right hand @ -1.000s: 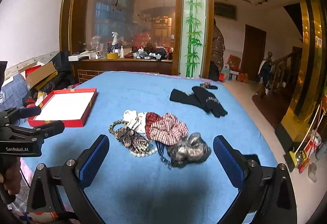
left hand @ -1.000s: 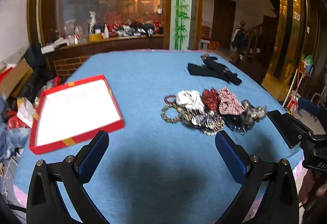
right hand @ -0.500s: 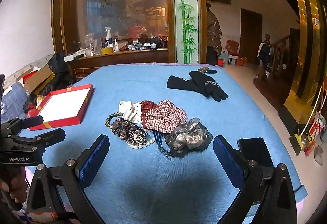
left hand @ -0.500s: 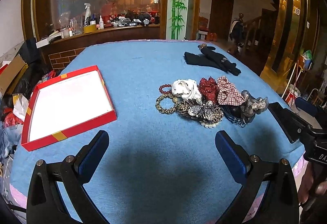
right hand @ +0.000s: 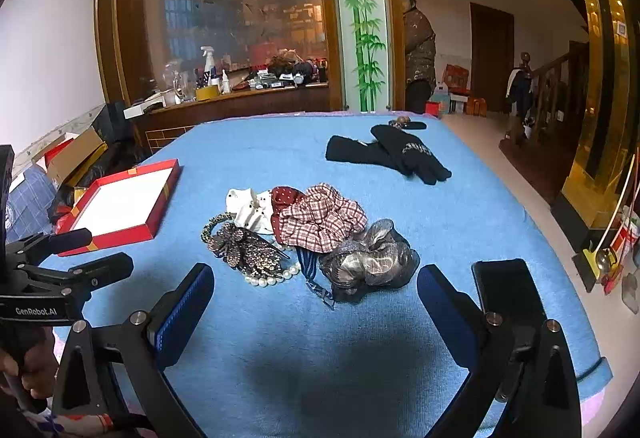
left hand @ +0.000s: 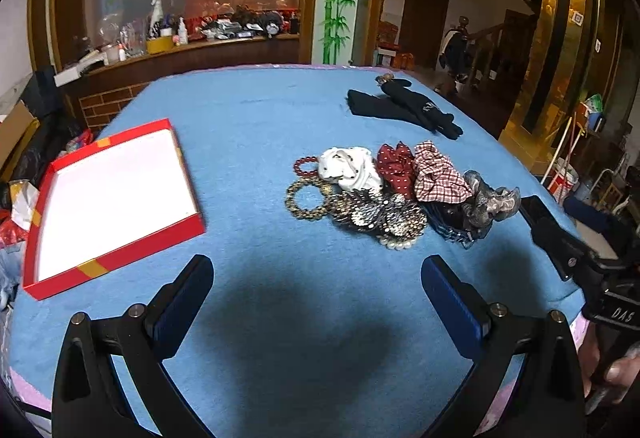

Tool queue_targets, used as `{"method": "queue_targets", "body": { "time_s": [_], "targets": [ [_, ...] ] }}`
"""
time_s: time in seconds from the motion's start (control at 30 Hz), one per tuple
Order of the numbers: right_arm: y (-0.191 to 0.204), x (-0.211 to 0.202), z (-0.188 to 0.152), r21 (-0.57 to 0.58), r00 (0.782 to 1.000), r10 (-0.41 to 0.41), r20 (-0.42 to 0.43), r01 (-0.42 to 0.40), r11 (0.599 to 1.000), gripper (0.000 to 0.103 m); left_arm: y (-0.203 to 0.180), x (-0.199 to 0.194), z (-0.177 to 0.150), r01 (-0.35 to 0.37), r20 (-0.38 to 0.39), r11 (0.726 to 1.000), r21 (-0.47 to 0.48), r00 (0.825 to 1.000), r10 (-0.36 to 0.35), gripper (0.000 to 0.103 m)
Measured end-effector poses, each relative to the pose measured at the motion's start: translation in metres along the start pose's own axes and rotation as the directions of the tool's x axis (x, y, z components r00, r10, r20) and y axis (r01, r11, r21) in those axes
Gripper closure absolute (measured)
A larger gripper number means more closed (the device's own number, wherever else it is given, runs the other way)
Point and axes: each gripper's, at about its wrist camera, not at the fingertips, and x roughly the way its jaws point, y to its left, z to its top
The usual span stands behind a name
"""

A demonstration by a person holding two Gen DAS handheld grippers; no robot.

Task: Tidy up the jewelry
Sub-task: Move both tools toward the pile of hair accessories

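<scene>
A heap of jewelry and hair accessories [left hand: 396, 194] is seen lying near the middle of the blue cloth-covered desk [left hand: 260, 126], with a shallow red cardboard box lined in white [left hand: 108, 198] set well apart to its left and nothing in it as yet. The left gripper [left hand: 316, 298] is held wide above bare cloth on the near side of the heap, and nothing is gripped; the right gripper [right hand: 316, 302] is likewise spread wide and empty, just short of the grey gauzy scrunchie [right hand: 372, 258]. Within the heap, a bronze beaded bracelet [left hand: 306, 198] and a dark red bead bracelet [left hand: 306, 164] are laid at the left edge, a white dotted scrunchie [left hand: 350, 168] and a red checked scrunchie [left hand: 438, 176] further back, and a sequined butterfly-shaped clip [right hand: 244, 248] over a string of white pearls [right hand: 272, 278]. All pieces are judged light. The scrunchies are expected to be soft and easily pinched across a fold; the bead rings would be better taken across one side of the loop, since round beads may slip. The pearls and clip look tangled and may drag neighbours along. A pair of black gloves [right hand: 388, 154] and a black phone [right hand: 504, 290] are left aside.
</scene>
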Motion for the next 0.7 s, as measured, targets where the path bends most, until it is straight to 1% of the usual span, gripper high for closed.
{"method": "queue_targets", "body": {
  "time_s": [0.1, 0.23, 0.47, 0.63, 0.7],
  "targets": [
    [-0.007, 0.009, 0.002, 0.025, 1.0, 0.011, -0.028, -0.01, 1.0, 0.0, -0.003, 0.009, 0.005, 0.023, -0.022, 1.0, -0.005, 0.999, -0.024, 0.0],
    [-0.018, 0.019, 0.005, 0.067, 0.998, 0.026, -0.051, -0.023, 0.997, 0.0, -0.012, 0.021, 0.01, 0.046, -0.047, 0.999, 0.011, 0.998, -0.045, 0.0],
    [-0.034, 0.045, 0.009, 0.119, 0.994, 0.039, -0.105, -0.027, 0.993, 0.0, -0.02, 0.047, 0.021, 0.085, -0.086, 0.996, 0.014, 0.993, -0.083, 0.0],
    [-0.045, 0.066, 0.01, 0.147, 0.989, 0.049, -0.142, -0.028, 0.989, 0.0, -0.023, 0.068, 0.026, 0.09, -0.114, 0.996, 0.01, 0.99, -0.088, 0.0],
    [-0.048, 0.074, 0.01, 0.149, 0.987, 0.04, -0.154, -0.017, 0.989, 0.0, -0.024, 0.077, 0.029, 0.086, -0.119, 0.996, 0.003, 0.989, -0.085, 0.0]
  ]
}}
